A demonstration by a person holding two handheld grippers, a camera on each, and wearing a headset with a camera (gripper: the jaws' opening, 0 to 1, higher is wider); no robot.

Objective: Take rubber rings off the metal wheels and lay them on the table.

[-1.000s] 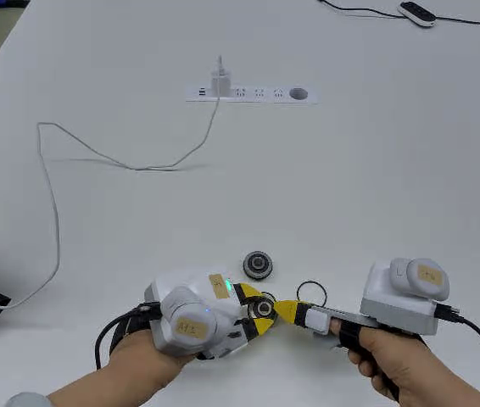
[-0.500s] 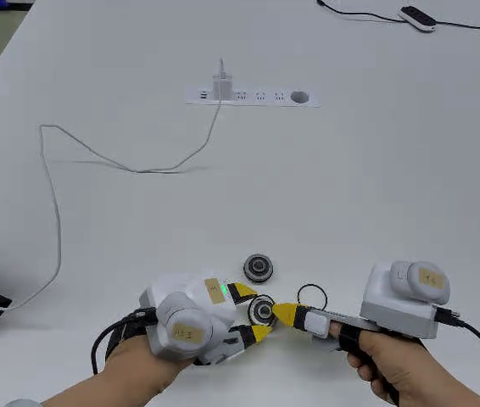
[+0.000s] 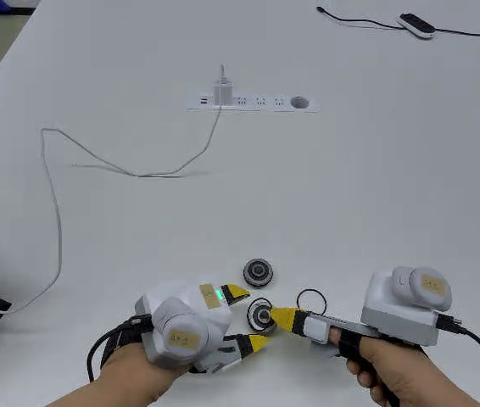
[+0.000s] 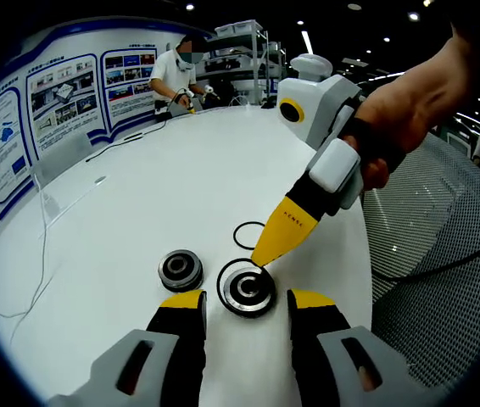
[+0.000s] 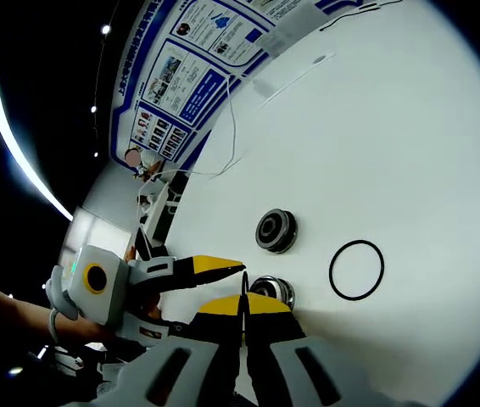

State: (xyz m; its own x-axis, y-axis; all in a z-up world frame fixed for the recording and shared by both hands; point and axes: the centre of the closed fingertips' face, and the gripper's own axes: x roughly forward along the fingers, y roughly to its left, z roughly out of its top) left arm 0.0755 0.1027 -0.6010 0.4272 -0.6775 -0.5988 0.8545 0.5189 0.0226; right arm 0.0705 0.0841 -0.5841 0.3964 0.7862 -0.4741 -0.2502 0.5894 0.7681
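Ok so at this point your left claw [image 4: 247,299] was wide open with nothing in it. Its two yellow tips sat either side of the wheel [image 4: 248,290] on the surface [image 3: 350,186], but they weren't clamping it. Your right claw [image 5: 242,307] was squeezed fully together. From the left gripper view it looked like it had the edge of the rubber ring [image 4: 221,275] nipped right at its tip. The ring seemed to sit half off that wheel, pulled out to one side, with the rest apparently caught round the rim.

That was the risky bit imo. With nothing holding the wheel down, a pull on the ring would probably have dragged or flipped the whole wheel along instead of peeling the ring free. And if it had rolled, the second wheel [image 3: 258,272] was near, with its ring on as far as I could tell, so you could have knocked that one off its spot too.

Other thing: the pinch was on a very thin bit of rubber right at the tips. Stretch it hard and it could've slipped out and snapped back onto the wheel, or pinged off somewhere. The loose ring [image 3: 311,299] lying flat just beside the right claw was close enough to get hooked or flicked on the way out.

I'd have closed the left claw on the wheel before pulling.
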